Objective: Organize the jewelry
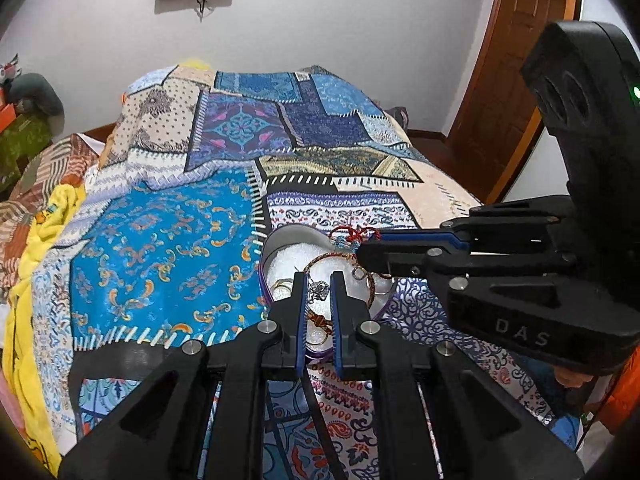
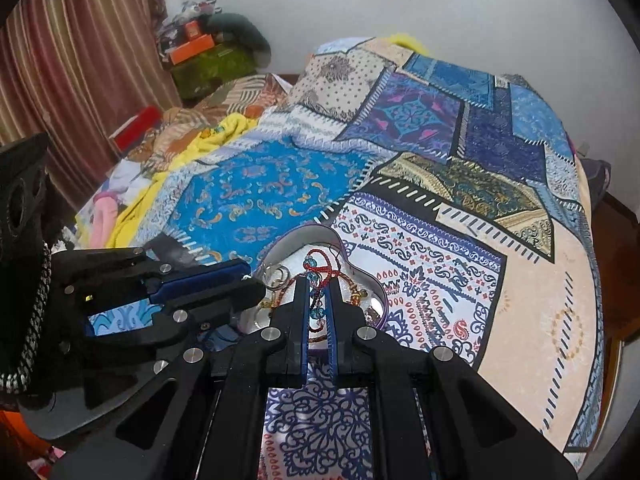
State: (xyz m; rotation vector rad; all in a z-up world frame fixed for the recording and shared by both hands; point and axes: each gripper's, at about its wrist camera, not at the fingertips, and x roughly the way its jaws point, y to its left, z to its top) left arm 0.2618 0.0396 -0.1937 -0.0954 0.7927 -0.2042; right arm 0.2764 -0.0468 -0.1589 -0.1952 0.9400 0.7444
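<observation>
A heart-shaped jewelry box (image 1: 294, 234) with a white lining lies open on the patchwork bedspread; it also shows in the right wrist view (image 2: 316, 236). It holds braided bracelets (image 1: 340, 258), rings and a watch. My left gripper (image 1: 319, 280) is over the box, jaws nearly closed on a small silver charm (image 1: 319, 290). My right gripper (image 2: 318, 286) reaches in from the right, jaws nearly closed on a red cord bracelet with blue beads (image 2: 316, 266). That red cord (image 1: 352, 236) shows at the right gripper's tip (image 1: 366, 254) in the left wrist view.
The box sits on a bed covered by a blue patchwork quilt (image 1: 168, 240). A yellow blanket (image 1: 44, 232) and clothes lie at the left edge. A wooden door (image 1: 516, 60) stands at the right. Boxes and a curtain (image 2: 60, 60) are at the far left.
</observation>
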